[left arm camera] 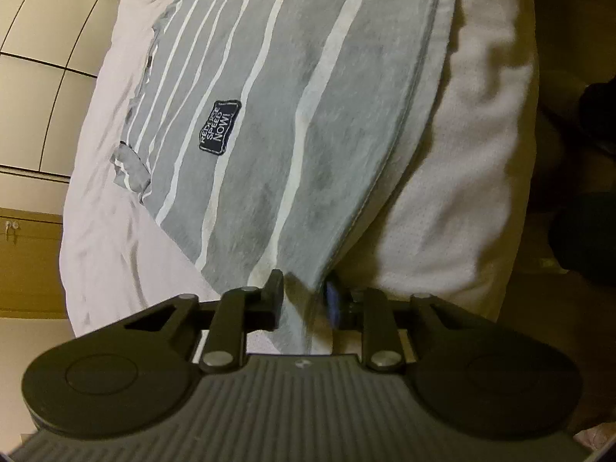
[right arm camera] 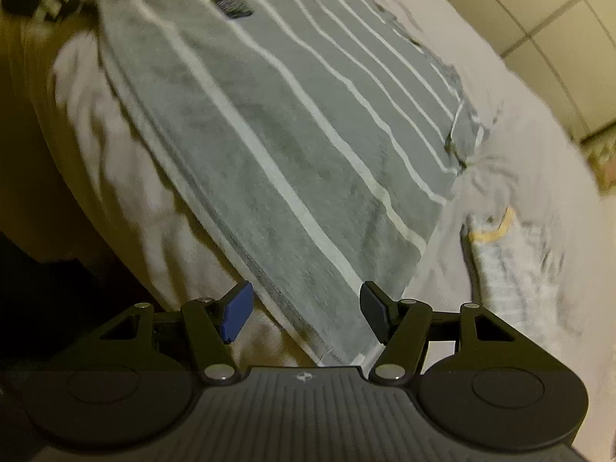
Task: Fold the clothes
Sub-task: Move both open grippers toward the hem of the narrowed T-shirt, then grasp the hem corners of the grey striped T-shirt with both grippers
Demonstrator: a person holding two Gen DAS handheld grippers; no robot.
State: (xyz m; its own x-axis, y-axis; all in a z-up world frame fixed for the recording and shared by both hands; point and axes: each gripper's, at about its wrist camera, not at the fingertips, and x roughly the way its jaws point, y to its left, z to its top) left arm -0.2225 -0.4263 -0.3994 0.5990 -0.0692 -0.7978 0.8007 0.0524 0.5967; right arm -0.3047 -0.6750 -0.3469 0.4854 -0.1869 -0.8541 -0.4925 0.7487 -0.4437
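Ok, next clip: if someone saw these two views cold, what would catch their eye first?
The grey shirt with white stripes fills both views, spread on the pale bedding, with a dark patch reading "REDUCE SPEED NOW!" near its middle. The left gripper has the shirt's near corner between its fingers, while the right gripper sits open around another corner.
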